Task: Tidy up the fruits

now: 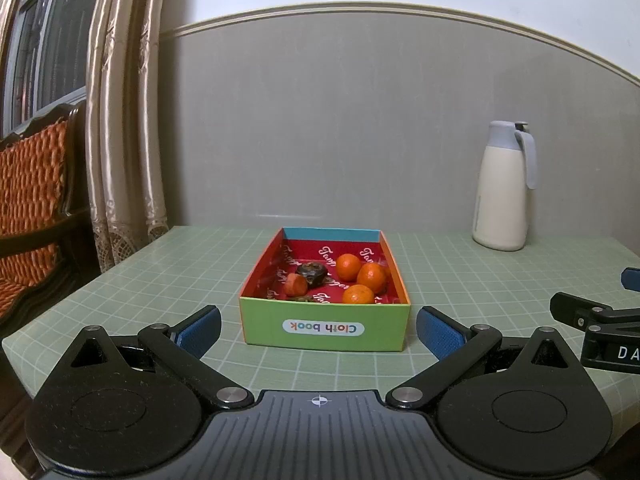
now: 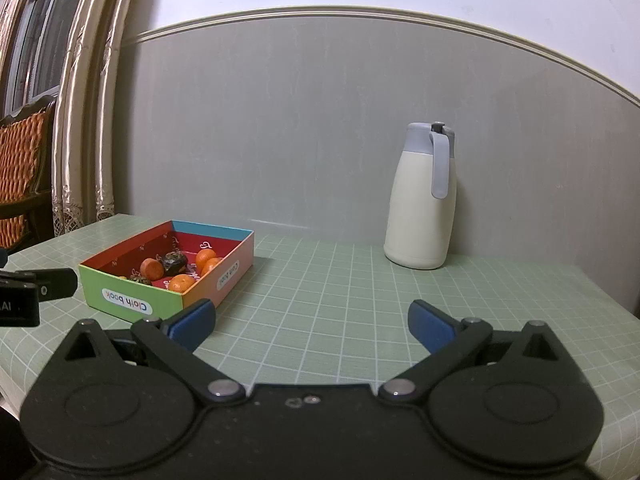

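With both tools spread wide and holding nothing, left tool (image 1: 318, 330) sits low over the bench (image 1: 460, 264), pointed straight at the box (image 1: 325, 330), its blue fingertips (image 1: 200, 330) either side of the box's near green wall, not touching. Right tool (image 2: 312, 326) is beside it, over bare grid mat right of the box (image 2: 136, 300). All fruit is in the box: three oranges (image 1: 371, 277) on the right, a reddish cut piece (image 1: 296, 284) and a dark fruit (image 1: 313, 272) on the left. White jug (image 1: 502, 192) stands upright at the back wall, well apart from the box.
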